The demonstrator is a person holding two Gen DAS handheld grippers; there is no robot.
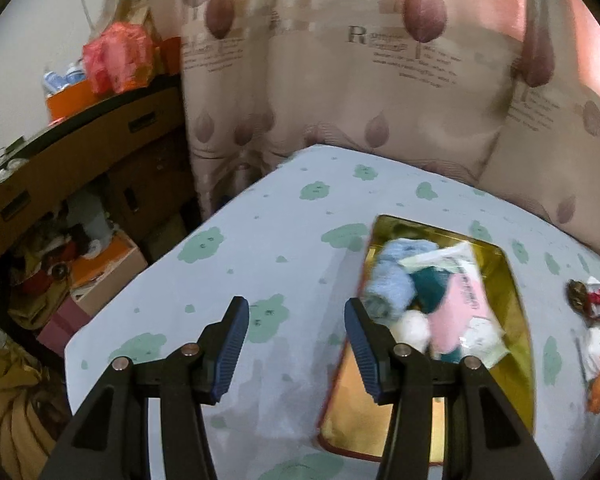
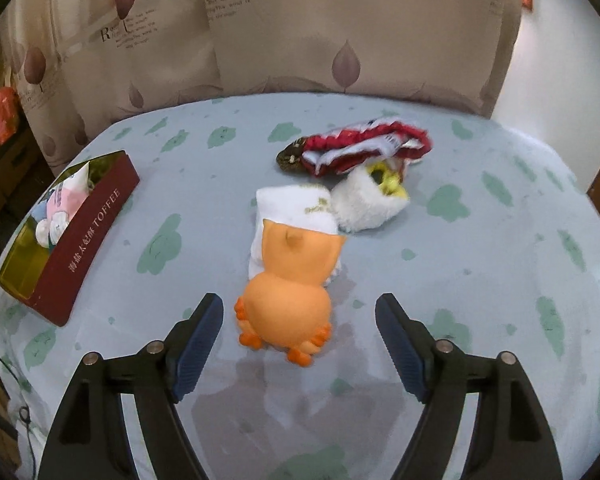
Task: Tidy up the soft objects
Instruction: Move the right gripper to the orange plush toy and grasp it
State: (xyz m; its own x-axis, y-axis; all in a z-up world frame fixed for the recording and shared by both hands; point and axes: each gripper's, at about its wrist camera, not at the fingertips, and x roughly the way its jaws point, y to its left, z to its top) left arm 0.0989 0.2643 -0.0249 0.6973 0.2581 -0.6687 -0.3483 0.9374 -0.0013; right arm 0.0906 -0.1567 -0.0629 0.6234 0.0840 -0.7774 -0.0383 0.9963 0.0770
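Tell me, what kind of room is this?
Probably a lived-in room at home: a table under a flowery cloth, a long printed curtain behind it, and stacked cardboard boxes crammed along the side.

on the dark red long side of the gold-lined rectangular tin box we read "toffee" after chinese characters. the beige leaf-print curtain carries a large "r" above small blurred lines we cannot read.

Shiny gold metal inside the tin, glossy maroon outside. Matt printed cotton on the bedsheet. Smooth orange plush on the toy; fluffy white fleece on the slipper. Matt black plastic fingers, ribbed blue pads.
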